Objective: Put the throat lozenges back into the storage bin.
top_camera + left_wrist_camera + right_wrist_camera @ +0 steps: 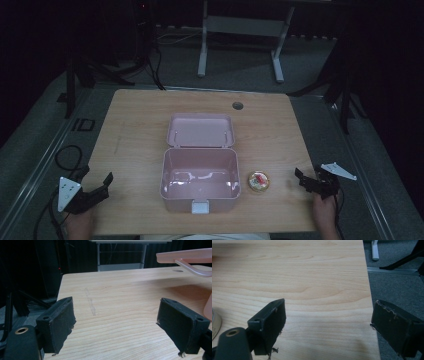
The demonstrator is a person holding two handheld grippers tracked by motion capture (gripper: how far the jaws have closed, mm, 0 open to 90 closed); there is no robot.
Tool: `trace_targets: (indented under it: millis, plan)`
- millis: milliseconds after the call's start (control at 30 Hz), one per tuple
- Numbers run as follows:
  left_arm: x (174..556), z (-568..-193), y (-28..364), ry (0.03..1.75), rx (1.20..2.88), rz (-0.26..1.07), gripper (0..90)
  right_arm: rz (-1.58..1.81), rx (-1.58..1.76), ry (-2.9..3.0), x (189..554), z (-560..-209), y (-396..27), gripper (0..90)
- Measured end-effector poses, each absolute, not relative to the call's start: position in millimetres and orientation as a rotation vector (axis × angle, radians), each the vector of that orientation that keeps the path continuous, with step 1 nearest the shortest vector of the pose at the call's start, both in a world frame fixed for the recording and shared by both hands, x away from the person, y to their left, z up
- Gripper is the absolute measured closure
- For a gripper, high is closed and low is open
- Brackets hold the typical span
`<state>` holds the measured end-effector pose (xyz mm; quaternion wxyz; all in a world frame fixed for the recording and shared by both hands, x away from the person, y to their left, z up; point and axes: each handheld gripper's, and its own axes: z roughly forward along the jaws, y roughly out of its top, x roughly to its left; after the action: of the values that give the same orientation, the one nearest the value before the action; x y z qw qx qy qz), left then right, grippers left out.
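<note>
Round tin (259, 181) lies just right of open pink box (200, 176).

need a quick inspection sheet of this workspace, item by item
surface: light wooden table with a round grommet hole near its far edge.
job's things: open pink plastic box, empty, its lid laid back; small round tin with a red and yellow top just right of the box, apart from it.
clutter: nothing seen.
grippers: left gripper open, over the near left corner; right gripper open, at the near right edge; neither holds anything.
cables: black cable looping on the floor at the left.
surroundings: grey carpet, white frame legs beyond the table, dark backdrop.
</note>
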<state>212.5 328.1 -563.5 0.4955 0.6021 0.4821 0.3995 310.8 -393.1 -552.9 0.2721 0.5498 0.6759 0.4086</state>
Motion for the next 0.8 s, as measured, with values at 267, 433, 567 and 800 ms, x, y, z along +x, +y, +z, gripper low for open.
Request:
trace_targets:
  millis: [267, 433, 567, 800]
  plan:
    - [213.2, -563.4, 328.7, 1.148, 1.470, 0.938, 14.9, 1.074, 1.440, 1.954, 315.3, -553.7, -387.9, 12.1]
    - [213.1, -563.5, 328.8, 1.145, 1.468, 0.935, 14.9, 1.139, 1.388, 2.190, 321.3, -552.7, -392.8, 10.7]
    - [213.0, -563.5, 328.2, 1.133, 1.477, 0.934, 14.9, 1.020, 1.285, 2.394, 322.0, -550.0, -391.4, 10.7]
    - [212.8, -563.5, 328.1, 1.135, 1.476, 0.937, 14.9, 0.869, 1.133, 2.590, 320.6, -534.5, -385.8, 10.7]
